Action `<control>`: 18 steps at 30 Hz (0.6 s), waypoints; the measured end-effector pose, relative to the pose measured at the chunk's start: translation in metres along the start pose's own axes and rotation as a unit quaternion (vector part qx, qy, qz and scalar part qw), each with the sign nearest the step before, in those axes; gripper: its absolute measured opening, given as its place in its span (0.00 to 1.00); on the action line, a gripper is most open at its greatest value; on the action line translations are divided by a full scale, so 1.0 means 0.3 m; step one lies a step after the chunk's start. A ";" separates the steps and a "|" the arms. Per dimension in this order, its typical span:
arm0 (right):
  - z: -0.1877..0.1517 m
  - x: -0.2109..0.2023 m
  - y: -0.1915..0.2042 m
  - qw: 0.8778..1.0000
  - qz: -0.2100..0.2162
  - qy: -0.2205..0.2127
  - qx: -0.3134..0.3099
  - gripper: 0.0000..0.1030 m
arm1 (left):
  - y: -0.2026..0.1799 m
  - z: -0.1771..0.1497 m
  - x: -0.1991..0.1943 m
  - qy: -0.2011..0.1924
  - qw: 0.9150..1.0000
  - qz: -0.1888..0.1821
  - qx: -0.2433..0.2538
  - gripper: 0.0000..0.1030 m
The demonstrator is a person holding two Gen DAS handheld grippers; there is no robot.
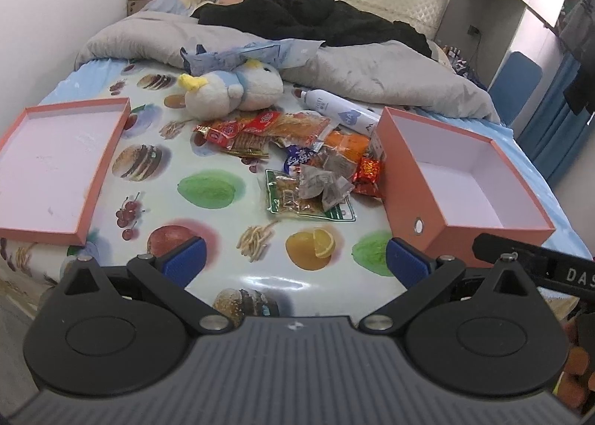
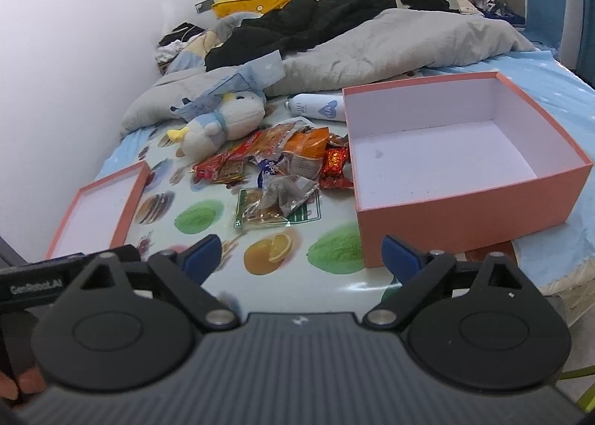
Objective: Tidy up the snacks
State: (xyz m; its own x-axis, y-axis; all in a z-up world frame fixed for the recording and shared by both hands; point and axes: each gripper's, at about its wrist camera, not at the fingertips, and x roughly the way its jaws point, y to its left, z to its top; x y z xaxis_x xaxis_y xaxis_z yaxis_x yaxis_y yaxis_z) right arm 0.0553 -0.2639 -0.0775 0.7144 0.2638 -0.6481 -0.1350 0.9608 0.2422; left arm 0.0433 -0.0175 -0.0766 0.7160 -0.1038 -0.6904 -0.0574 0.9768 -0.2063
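Fruit-printed plastic sheet [image 1: 223, 276] on the bed carries a heap of crinkly foil snack packets [image 1: 297, 161] mid-frame; both hand-held grippers [image 1: 295, 261] [image 2: 301, 254] gape wide, empty: pinch one packet by its edge, then drop it into the deep salmon-pink cardboard box [image 2: 465, 202].

You are looking at one deep orange box [image 2: 465, 198] lying ahead to your right, one shallow orange lid [image 1: 55, 164] to your left, one plush bird [image 1: 230, 88], one white bottle [image 1: 342, 110], and one heap of snack packets [image 1: 305, 161], too overlapped for counting exactly.

Snack packets [image 1: 297, 153] heaped, between open pink box [image 1: 409, 179], lid [image 1: 108, 153]
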 end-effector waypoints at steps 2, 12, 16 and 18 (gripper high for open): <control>0.012 0.021 0.002 1.000 0.007 0.006 -0.001 0.92 | 0.017 0.010 0.021 -0.001 1.000 0.002 -0.011 1.00; 0.123 0.138 0.012 0.999 0.038 0.002 0.005 0.92 | 0.051 0.048 0.169 0.022 1.000 0.000 -0.001 1.00; 0.170 0.193 0.038 0.998 0.063 0.008 -0.017 0.92 | 0.054 0.068 0.241 0.037 0.999 -0.012 0.006 1.00; 0.188 0.228 0.049 0.997 0.075 0.017 -0.024 0.92 | 0.050 0.083 0.272 0.035 0.999 -0.016 0.017 1.00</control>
State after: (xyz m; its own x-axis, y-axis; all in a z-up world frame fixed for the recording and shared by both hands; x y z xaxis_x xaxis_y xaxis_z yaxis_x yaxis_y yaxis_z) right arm 0.1408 -0.2366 -0.0775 0.6604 0.4063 -0.6315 -0.2722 0.9133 0.3029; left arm 0.1183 -0.0066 -0.1188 0.6659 -0.1459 -0.7316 -0.0115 0.9786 -0.2056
